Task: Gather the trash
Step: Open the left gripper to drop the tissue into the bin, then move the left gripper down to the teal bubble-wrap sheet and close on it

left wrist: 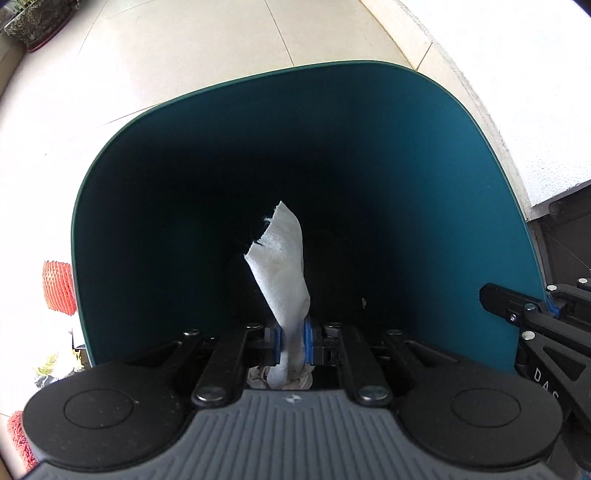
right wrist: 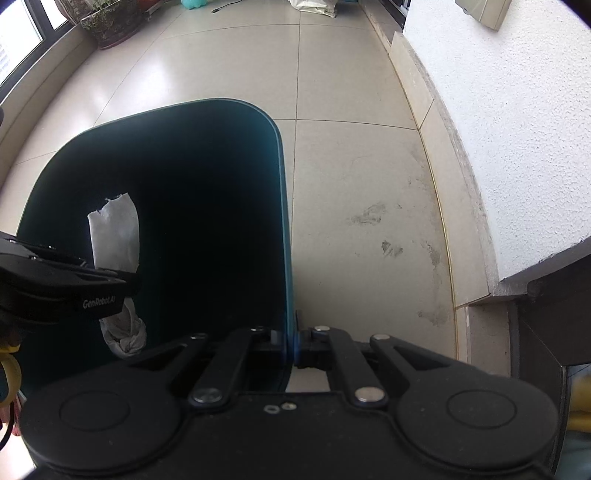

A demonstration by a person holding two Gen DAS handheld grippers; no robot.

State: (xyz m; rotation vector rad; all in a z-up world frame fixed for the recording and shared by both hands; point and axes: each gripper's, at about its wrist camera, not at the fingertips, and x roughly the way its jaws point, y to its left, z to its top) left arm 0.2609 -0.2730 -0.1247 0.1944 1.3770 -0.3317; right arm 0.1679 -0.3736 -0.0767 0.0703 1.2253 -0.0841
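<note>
Tissue: white, soft paper (left wrist: 286, 266), pinched between my left jaws; its crumpled end bulges behind the pads, its torn strip sticks out ahead of them.
Left gripper (left wrist: 293, 341): jaws drawn narrow on the tissue, held over the open mouth of the bin, inside the line of its rim.
Key relation: the tissue's long axis runs straight out along my left fingers and points into the dark of the bin (left wrist: 424, 155); nothing shows between paper and bin bottom, so I judge that parting the left jaws is all the drop calls for.
Nearer hand: the left one has the tissue; the right has no part in the release.
Bin: teal plastic, tall, its depth too dark to see what lies inside.
Right gripper (right wrist: 291, 341): jaws closed on the bin's right wall, one pad inside and one outside, steadying it.
Risk: light paper may cling to a pad, or drift; I judge this small, as the strip is well inside the rim.
Floor: pale glossy tiles (right wrist: 354, 74), scuffed near the white wall (right wrist: 517, 129) on the right.
Room: an orange net (left wrist: 57, 288) lies just left of the bin; a planter (right wrist: 110, 22) stands by the window, well apart.
</note>
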